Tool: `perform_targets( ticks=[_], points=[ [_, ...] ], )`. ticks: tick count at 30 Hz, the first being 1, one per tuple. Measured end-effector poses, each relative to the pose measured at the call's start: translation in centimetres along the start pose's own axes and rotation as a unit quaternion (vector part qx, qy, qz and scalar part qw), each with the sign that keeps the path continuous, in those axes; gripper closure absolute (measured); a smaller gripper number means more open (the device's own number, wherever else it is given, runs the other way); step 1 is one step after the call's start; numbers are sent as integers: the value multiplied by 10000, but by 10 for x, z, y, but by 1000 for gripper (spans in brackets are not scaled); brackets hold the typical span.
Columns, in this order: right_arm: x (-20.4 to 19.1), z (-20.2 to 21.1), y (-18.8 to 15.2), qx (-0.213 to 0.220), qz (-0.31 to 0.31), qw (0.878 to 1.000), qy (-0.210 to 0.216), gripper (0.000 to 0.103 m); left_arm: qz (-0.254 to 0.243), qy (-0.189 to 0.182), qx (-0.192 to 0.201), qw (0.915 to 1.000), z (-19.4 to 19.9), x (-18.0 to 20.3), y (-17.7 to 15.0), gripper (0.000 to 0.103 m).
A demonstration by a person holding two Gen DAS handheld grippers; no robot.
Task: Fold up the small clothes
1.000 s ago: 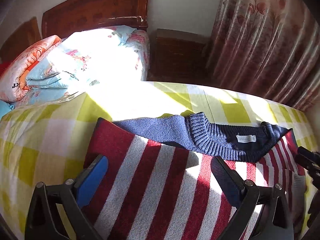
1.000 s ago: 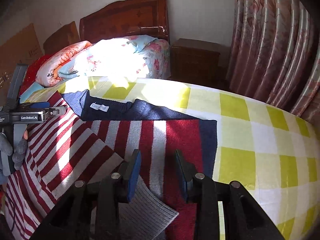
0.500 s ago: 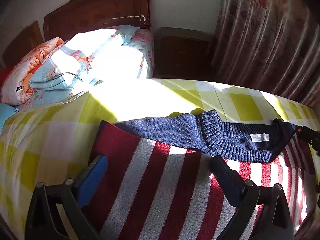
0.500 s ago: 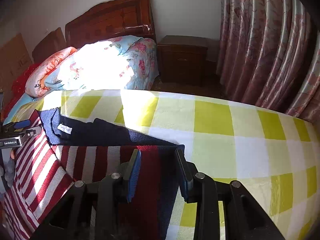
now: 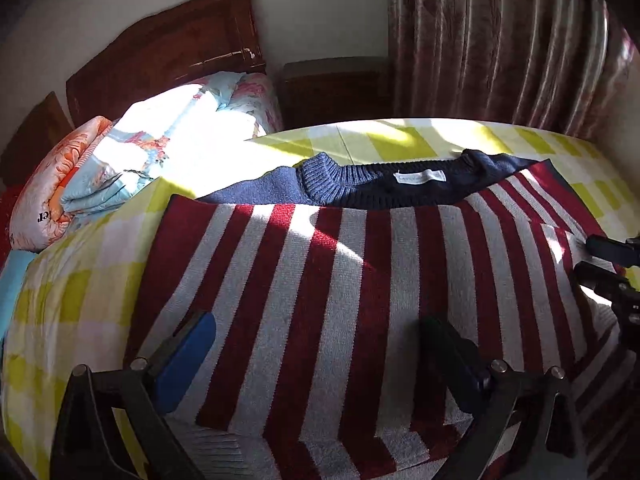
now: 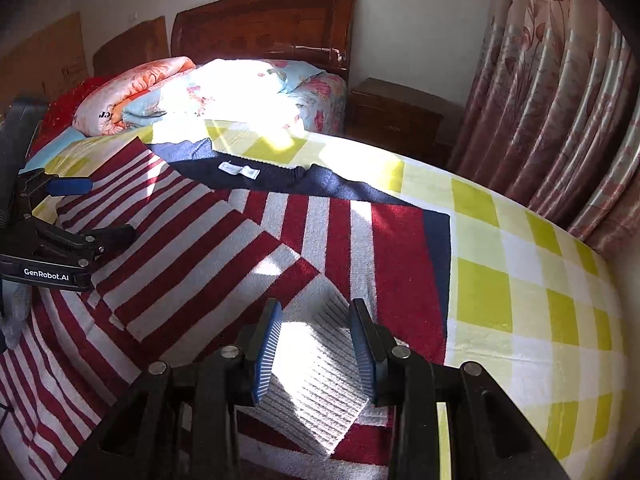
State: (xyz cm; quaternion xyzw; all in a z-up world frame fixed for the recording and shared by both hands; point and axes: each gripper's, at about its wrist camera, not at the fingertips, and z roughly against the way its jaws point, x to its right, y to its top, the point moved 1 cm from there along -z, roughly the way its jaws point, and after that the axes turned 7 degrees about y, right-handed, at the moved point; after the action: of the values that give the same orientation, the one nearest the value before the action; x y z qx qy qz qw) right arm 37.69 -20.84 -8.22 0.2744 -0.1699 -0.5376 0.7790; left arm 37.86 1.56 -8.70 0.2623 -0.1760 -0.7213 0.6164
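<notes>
A red-and-white striped sweater (image 5: pixel 360 280) (image 6: pixel 188 248) with a navy collar and white label (image 5: pixel 420 177) (image 6: pixel 239 170) lies flat on the yellow-checked bed sheet (image 6: pixel 520 280). One sleeve is folded slantwise across its body and ends in a grey ribbed cuff (image 6: pixel 316 376). My right gripper (image 6: pixel 316 308) (image 5: pixel 596 264) hovers over that cuff, jaws partly apart, pads not pressing on it. My left gripper (image 5: pixel 320 344) (image 6: pixel 100 210) stands wide open over the sweater's left side, holding nothing.
Folded floral quilts (image 5: pixel 120 168) are piled at the head of the bed below a wooden headboard (image 5: pixel 168 52). A dark nightstand (image 5: pixel 336 88) and pink curtains (image 5: pixel 500 40) stand beyond the bed's far edge. A gloved hand (image 6: pixel 16 312) holds the left gripper.
My right gripper swung out to the sweater's right edge and has come back over the grey cuff. The left gripper has shifted and rolled over the sweater body. Both jaw gaps look unchanged.
</notes>
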Motion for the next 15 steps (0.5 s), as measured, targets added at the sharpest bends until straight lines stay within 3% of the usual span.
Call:
perform_targets(
  ticks=[1,3,4,6,10,15],
  points=[
    [-1,2,-5,216,92,9997,-32,67,244,-195,-208,9993,-2,-11,0,0],
    [4,8,-13,162,40,9998,-82,66,586,384,-361,9969,8,-30,-3,0],
    [8,16,-19,75,-122,9997,-197,66,698,465,-330,9959,18,-36,-8,0],
    [9,37,-30,66,-389,9981,-475,66,833,71,-108,9964,48,-43,-23,0],
    [-33,87,-60,524,-258,9979,292,66,837,-125,320,9959,110,-45,-81,0],
    [-128,108,-113,409,631,9923,984,66,889,-571,427,9935,159,-42,-160,0]
  ],
)
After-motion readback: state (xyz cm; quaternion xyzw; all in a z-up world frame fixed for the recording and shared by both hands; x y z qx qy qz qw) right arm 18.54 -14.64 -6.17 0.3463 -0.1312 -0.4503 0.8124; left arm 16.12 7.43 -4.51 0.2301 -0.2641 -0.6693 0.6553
